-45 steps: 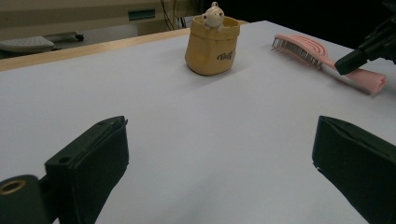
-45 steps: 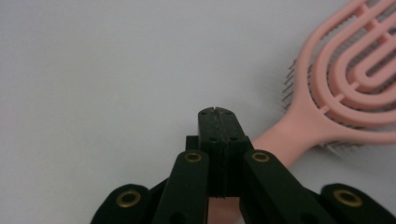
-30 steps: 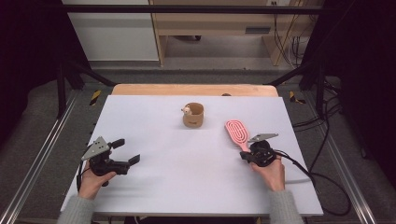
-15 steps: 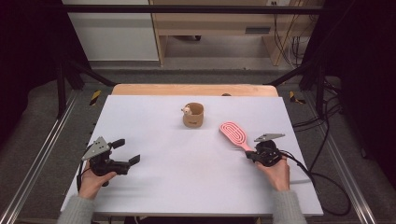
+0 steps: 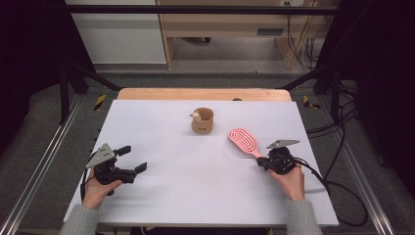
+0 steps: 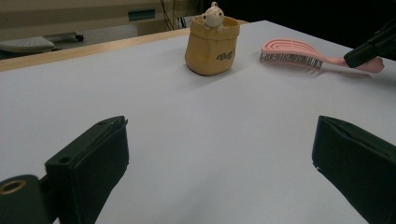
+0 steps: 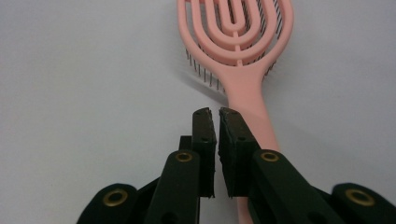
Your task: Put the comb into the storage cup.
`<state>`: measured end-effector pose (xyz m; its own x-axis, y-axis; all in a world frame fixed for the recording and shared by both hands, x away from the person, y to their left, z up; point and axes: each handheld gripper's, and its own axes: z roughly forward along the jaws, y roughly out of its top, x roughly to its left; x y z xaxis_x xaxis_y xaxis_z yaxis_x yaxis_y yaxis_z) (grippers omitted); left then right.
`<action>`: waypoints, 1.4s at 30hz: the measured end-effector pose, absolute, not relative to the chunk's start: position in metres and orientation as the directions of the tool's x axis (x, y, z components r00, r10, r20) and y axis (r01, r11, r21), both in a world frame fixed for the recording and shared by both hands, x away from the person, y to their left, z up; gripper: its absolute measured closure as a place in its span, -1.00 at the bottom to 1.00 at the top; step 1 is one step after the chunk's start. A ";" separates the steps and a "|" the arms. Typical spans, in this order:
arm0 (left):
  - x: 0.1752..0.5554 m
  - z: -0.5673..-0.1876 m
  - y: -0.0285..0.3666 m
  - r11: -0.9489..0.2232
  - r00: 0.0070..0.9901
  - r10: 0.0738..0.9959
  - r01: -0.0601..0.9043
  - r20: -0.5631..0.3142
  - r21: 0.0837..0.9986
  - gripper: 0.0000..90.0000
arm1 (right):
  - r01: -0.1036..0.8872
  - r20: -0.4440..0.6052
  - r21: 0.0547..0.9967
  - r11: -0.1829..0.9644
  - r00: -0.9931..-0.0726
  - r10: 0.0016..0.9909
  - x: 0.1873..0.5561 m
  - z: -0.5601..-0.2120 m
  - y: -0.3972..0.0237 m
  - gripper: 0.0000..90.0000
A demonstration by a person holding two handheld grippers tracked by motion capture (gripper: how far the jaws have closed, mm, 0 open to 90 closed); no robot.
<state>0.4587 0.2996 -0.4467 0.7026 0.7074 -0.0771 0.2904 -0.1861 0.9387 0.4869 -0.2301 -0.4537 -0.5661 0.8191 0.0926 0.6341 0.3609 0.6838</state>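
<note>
A small tan fabric pot (image 5: 202, 121) stands upright toward the far middle of the white table (image 5: 195, 196), with a little cream bear figure (image 6: 214, 14) peeking over its rim; the rest of the pot's inside is hidden from every view.

The pink hairbrush (image 5: 244, 142) lies flat on the table to the right of the pot and well apart from it, bristles down, its handle pointing at the right gripper (image 5: 270, 161). In the right gripper view the lower end of the handle runs under the black jaws and is cut off there, so whether the brush is pinched is hard to tell. Those jaws stand nearly closed, a thin slit between the pads, and have just been opening a little; the handle lies beneath and slightly beside them rather than squarely between.

The left gripper (image 5: 128, 160) rests near the table's left front, jaws spread wide over bare tabletop, holding nothing.
</note>
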 end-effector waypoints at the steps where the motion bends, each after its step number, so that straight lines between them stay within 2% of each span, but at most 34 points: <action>1: 0.459 -0.447 0.299 -0.187 0.703 0.707 0.290 -0.076 0.939 -0.92 | 0.627 0.092 0.690 0.362 -0.572 0.815 0.487 -0.452 -0.230 0.81; 8: 0.459 -0.447 0.299 -0.187 0.703 0.707 0.290 -0.076 0.938 -0.92 | 0.563 0.090 0.758 0.329 -0.589 0.803 0.483 -0.437 -0.231 0.45; 11: 0.459 -0.447 0.299 -0.189 0.704 0.707 0.290 -0.075 0.938 -0.92 | 0.542 0.088 0.782 0.308 -0.585 0.806 0.481 -0.432 -0.235 0.20; 16: 0.459 -0.447 0.299 -0.190 0.703 0.707 0.292 -0.075 0.937 -0.92 | 0.520 0.075 0.799 0.302 -0.585 0.808 0.480 -0.426 -0.239 -0.01; 24: 0.460 -0.448 0.299 -0.193 0.704 0.707 0.294 -0.075 0.936 -0.92 | 0.503 0.066 0.814 0.292 -0.579 0.812 0.480 -0.420 -0.242 -0.46; 36: 0.460 -0.448 0.299 -0.192 0.703 0.707 0.294 -0.076 0.936 -0.92 | 0.507 0.063 0.811 0.292 -0.573 0.817 0.482 -0.415 -0.242 -0.86; 42: 0.460 -0.448 0.299 -0.192 0.703 0.707 0.294 -0.076 0.936 -0.92 | 0.497 0.062 0.815 0.298 -0.585 0.808 0.482 -0.411 -0.242 -0.99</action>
